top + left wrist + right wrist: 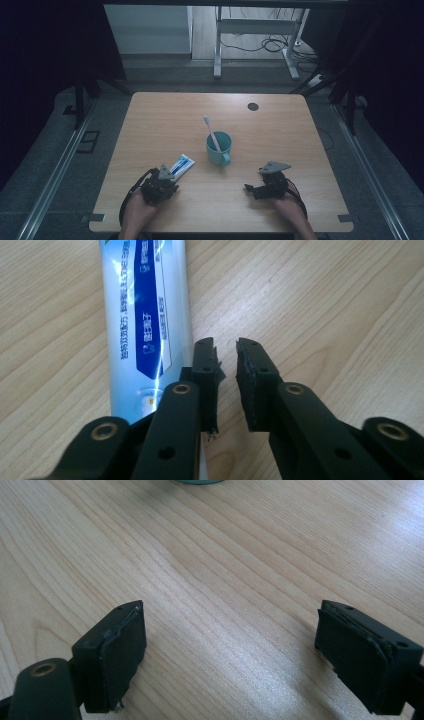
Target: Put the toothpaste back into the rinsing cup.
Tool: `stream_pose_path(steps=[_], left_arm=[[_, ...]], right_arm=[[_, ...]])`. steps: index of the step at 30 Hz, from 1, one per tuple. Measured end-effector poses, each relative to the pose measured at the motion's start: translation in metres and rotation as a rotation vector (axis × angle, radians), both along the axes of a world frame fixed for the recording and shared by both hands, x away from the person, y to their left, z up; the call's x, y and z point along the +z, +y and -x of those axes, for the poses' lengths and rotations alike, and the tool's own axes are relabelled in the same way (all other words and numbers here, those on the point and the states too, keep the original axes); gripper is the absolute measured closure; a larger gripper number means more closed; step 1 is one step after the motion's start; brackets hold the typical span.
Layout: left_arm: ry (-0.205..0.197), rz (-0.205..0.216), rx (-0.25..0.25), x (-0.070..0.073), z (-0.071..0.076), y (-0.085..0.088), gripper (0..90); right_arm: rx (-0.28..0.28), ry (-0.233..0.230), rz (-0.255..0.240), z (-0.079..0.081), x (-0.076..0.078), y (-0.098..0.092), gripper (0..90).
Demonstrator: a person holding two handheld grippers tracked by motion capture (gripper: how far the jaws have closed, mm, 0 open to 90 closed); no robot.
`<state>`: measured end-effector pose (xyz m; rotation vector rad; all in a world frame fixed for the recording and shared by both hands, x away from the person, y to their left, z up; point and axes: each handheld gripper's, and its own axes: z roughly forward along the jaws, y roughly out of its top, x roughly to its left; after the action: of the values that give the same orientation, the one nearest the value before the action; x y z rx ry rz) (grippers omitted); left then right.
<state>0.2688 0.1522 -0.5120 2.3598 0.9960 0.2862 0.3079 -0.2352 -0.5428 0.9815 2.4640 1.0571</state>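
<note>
A blue and white toothpaste tube (182,165) lies flat on the wooden table (280,140), left of a teal mug (219,150). A toothbrush (210,131) stands in the mug. My left gripper (168,176) sits at the tube's near end. In the left gripper view its jaws (227,347) stand a narrow gap apart with nothing between them, and the tube (145,315) lies just beside the left jaw. My right gripper (254,183) rests low over the table to the mug's front right. Its jaws (230,625) are wide open over bare wood.
A dark round cable hole (253,106) sits near the table's far edge. The mug's base (197,481) peeks in at the top of the right gripper view. Beyond the table stand a white desk frame (255,30) and floor cables.
</note>
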Motion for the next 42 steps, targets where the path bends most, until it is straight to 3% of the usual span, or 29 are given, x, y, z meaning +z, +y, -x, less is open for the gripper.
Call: stream_pose_path(steps=[9,16,20,26,33,42], left_arm=[[-0.031,0.038,0.013,0.014,-0.001,0.006,64.0],[-0.004,-0.003,0.029,0.02,-0.007,0.01,49.0],[0.042,0.008,0.049,0.024,-0.015,0.014,44.0],[0.152,-0.019,0.073,0.023,-0.03,0.015,39.3],[0.239,-0.111,0.08,0.017,-0.042,0.009,36.6],[0.318,-0.217,0.067,0.011,-0.054,0.001,38.1]], right_arm=[[0.001,0.0,0.0,0.0,0.0,0.0,13.2],[0.002,0.0,0.0,0.0,0.0,0.0,13.2],[0.001,0.0,0.001,0.0,0.0,0.0,13.2],[0.002,-0.001,0.002,0.0,0.0,0.0,13.2],[0.002,-0.001,0.002,0.0,0.0,0.0,13.2],[0.002,-0.001,0.002,0.0,0.0,0.0,13.2]])
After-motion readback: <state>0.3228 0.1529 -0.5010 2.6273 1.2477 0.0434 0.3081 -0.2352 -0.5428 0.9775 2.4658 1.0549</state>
